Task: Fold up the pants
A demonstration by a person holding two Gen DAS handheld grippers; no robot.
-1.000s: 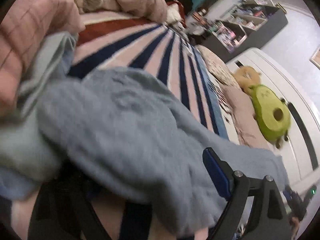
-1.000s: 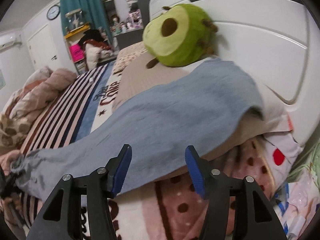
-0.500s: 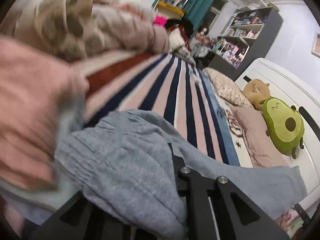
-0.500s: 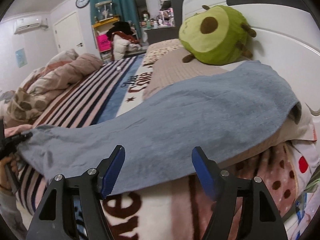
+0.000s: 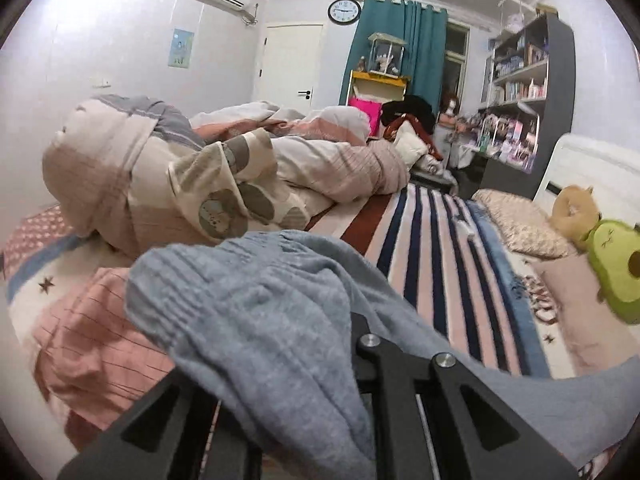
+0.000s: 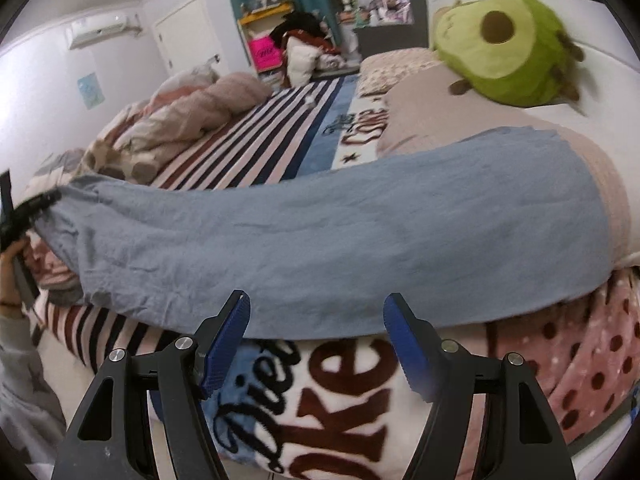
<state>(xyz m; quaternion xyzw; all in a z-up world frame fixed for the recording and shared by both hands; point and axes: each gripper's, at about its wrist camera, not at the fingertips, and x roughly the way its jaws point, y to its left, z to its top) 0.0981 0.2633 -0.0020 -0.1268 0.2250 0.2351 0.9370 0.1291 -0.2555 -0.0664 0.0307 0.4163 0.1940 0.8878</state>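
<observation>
On the left side of the bed (image 6: 320, 152), the left gripper (image 6: 34, 206) is closed tight on the waistband end of the blue pants (image 6: 340, 248) and holds it lifted off the striped blanket (image 6: 256, 140). From there the pants stretch across the bed to the right, and the leg end lies over a beige pillow (image 6: 612, 200), near the green avocado toy (image 6: 500, 40). Below the pants' near edge, the right gripper (image 6: 316, 340) has its jaws wide apart, with nothing between the blue pads (image 6: 400, 336).
</observation>
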